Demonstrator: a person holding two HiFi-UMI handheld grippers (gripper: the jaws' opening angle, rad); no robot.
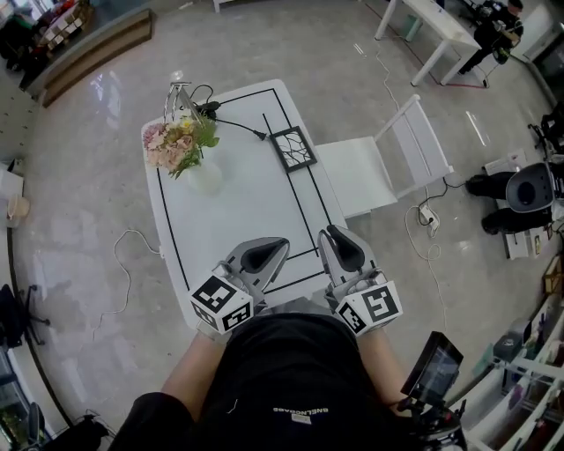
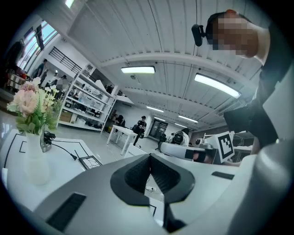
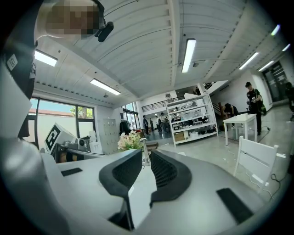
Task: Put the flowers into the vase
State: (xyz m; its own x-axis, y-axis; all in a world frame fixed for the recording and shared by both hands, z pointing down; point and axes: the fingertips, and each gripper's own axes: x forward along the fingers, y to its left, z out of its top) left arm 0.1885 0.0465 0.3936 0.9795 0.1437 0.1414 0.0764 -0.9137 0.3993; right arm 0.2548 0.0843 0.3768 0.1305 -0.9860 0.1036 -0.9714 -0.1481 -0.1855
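Note:
A bunch of pink and cream flowers stands in a white vase at the far left of the white table. Both grippers hover at the table's near edge, close to the person's body and far from the vase. My left gripper has its pads touching, with nothing between them. My right gripper shows a narrow empty gap between its pads. The left gripper view shows the flowers in the vase at far left; in the right gripper view the flowers sit just beyond the jaws.
A small black-framed picture lies at the table's far right edge. A metal stand with a black cable stands behind the vase. A white chair is at the table's right side, and another white table stands farther back.

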